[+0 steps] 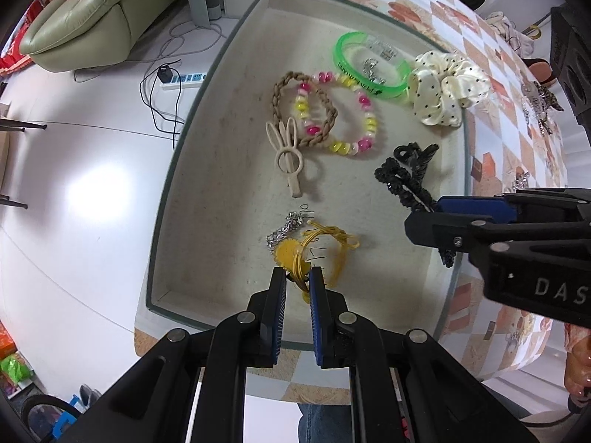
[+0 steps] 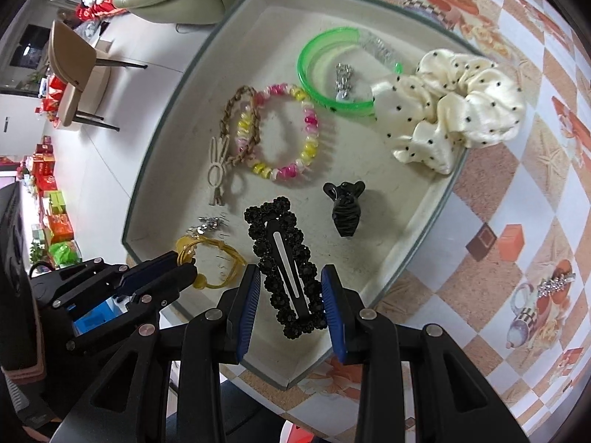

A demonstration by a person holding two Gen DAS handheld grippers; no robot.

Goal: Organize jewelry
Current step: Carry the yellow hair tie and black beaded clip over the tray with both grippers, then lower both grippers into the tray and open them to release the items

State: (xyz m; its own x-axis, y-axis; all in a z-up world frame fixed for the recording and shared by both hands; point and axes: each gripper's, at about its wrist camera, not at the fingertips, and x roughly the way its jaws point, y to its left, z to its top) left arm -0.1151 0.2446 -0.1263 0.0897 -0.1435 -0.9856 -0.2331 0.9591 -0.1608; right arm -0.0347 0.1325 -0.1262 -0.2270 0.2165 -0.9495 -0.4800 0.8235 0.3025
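Note:
A shallow beige tray (image 1: 221, 184) lies on the patterned table. My left gripper (image 1: 298, 281) points down into its near corner, shut on a yellow elastic hair tie with a round charm (image 1: 291, 253). From the right wrist camera that gripper (image 2: 183, 265) and the hair tie (image 2: 236, 258) show at lower left. My right gripper (image 2: 290, 289) is shut on a black beaded hair clip (image 2: 299, 254), which hangs low over the tray's near edge. In the left wrist view the clip (image 1: 395, 177) sticks out of the right gripper (image 1: 424, 217).
The tray also holds a green bangle (image 1: 343, 62), a pink-and-yellow bead bracelet (image 1: 369, 122), a braided tie (image 1: 280, 88), a beige bunny clip (image 1: 288, 158), a black claw clip (image 2: 345, 214) and silver earrings (image 1: 284, 229). A dotted scrunchie (image 2: 461, 110) overhangs the rim. A silver piece (image 2: 554, 282) lies on the table.

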